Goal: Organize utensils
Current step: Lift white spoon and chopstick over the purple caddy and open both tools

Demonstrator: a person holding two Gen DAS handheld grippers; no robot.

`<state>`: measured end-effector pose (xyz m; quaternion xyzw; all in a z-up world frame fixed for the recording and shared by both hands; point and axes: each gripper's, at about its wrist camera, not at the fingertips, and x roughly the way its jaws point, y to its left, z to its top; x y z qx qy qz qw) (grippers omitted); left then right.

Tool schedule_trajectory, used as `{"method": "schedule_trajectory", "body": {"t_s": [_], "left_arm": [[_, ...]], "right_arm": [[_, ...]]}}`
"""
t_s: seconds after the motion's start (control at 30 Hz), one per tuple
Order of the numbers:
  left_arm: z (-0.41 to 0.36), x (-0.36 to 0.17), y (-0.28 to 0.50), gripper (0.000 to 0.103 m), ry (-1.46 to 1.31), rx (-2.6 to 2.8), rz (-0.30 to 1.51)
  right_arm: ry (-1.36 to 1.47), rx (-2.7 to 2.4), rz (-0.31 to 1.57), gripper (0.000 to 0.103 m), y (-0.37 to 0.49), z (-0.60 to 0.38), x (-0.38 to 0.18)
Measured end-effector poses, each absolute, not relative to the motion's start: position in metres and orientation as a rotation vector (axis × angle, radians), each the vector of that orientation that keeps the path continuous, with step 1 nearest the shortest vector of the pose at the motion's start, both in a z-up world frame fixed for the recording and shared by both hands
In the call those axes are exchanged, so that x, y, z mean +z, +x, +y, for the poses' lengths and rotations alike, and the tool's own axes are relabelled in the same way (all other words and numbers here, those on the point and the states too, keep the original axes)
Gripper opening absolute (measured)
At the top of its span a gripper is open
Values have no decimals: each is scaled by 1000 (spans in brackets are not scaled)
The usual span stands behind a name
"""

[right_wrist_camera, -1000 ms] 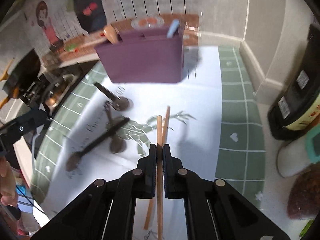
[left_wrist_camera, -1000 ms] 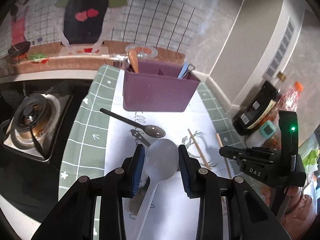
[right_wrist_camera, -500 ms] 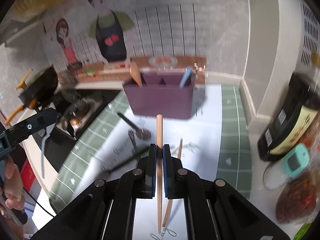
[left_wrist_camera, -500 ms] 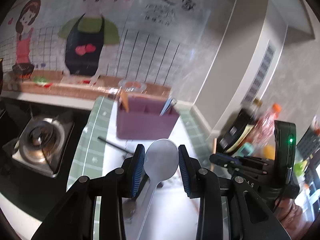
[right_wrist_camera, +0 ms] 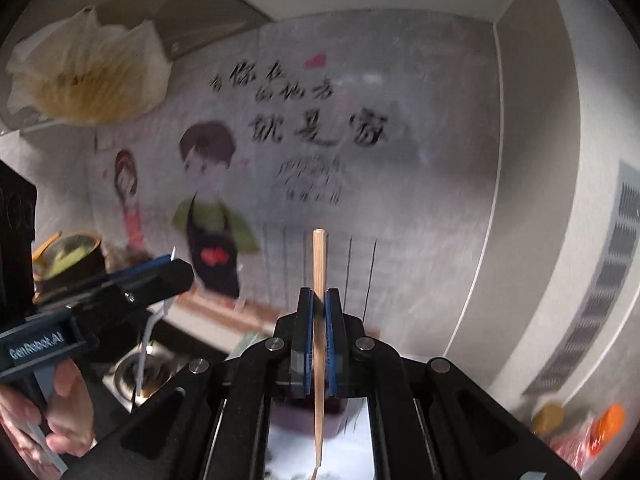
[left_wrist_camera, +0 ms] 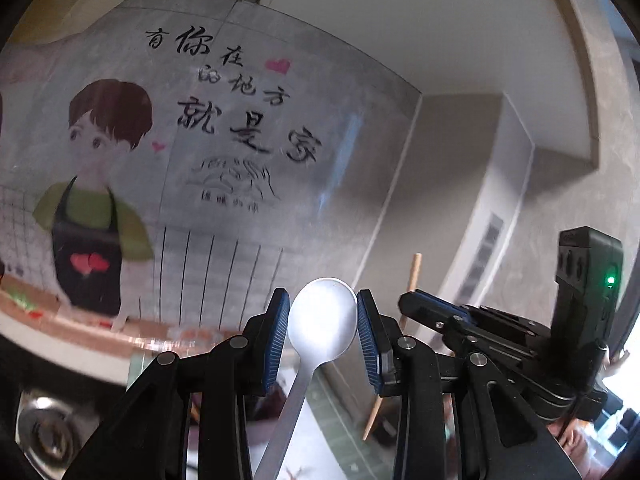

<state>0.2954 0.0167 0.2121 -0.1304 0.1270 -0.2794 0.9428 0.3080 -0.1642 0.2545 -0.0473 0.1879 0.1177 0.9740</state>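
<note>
Spoon [left_wrist_camera: 322,320] sits clamped in left hand-held gripper [left_wrist_camera: 322,330]; right hand-held gripper [right_wrist_camera: 319,340] pinches chopstick [right_wrist_camera: 319,264] before a cartoon-painted wall [right_wrist_camera: 420,184].

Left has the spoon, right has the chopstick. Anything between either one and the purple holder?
Can't confirm. The left gripper grips the white spoon, the right gripper a wooden chopstick, both raised toward the wall. Only a sliver of the purple holder shows under the right gripper; nothing visible blocks it, but its top is hidden.

Cartoon wall mural [left_wrist_camera: 96,216], stove burner [left_wrist_camera: 44,432], orange-capped bottle [right_wrist_camera: 606,424].
</note>
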Motion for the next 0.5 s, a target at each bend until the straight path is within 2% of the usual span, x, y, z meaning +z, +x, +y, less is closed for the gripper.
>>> {"method": "schedule_trajectory", "body": {"t_s": [0.13,0.5], "left_arm": [[20,201,344,35,-322,-560,276],[20,110,432,35,-364,-460,263]], "right_arm": [[-84,202,363,6,343,-161,247],[-24,215,475,6,422,-152,168]]}}
